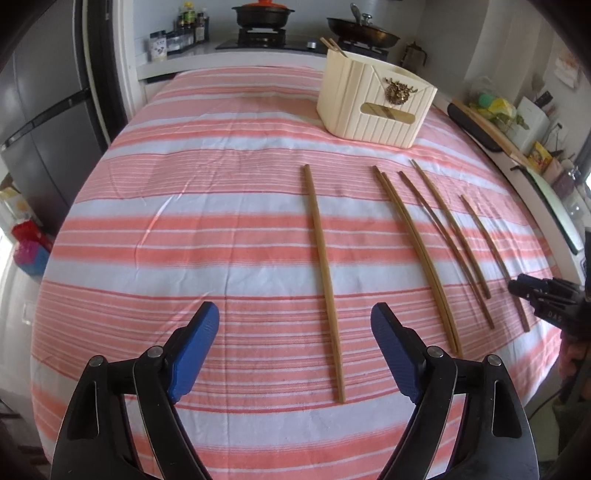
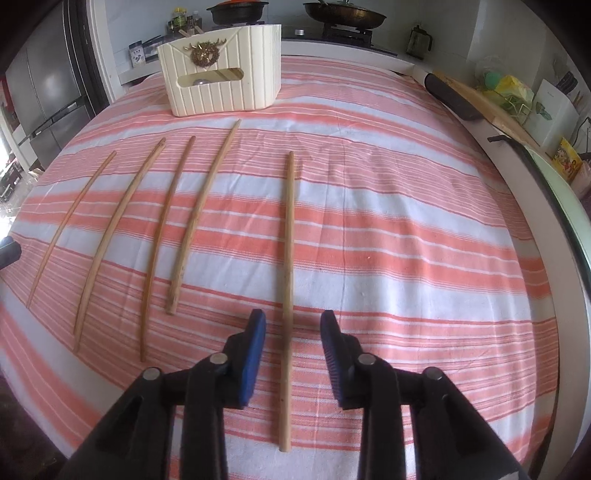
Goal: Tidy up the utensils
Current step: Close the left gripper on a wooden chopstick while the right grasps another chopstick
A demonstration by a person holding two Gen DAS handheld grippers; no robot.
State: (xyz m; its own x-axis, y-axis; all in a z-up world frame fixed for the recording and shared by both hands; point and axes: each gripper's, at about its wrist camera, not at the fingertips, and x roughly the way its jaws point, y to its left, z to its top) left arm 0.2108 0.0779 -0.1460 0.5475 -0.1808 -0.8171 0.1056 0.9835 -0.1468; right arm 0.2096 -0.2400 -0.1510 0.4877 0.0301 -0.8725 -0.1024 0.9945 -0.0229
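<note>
Several wooden chopsticks lie in a row on the pink striped cloth [image 1: 221,229]. In the left wrist view my left gripper [image 1: 295,321] is open above the cloth, with the leftmost chopstick [image 1: 325,280] lying between its fingers. A cream holder [image 1: 373,103] stands at the back with chopsticks [image 1: 332,46] in it. In the right wrist view my right gripper [image 2: 293,325] is open and straddles the rightmost chopstick [image 2: 288,280] without touching it. The holder [image 2: 221,77] stands at the back left there. The right gripper also shows in the left wrist view [image 1: 546,299] at the right edge.
A stove with a pot [image 1: 262,16] and a pan [image 1: 362,29] stands behind the table. A fridge [image 1: 40,122] is at the left. A counter with clutter [image 1: 517,122] runs along the right edge.
</note>
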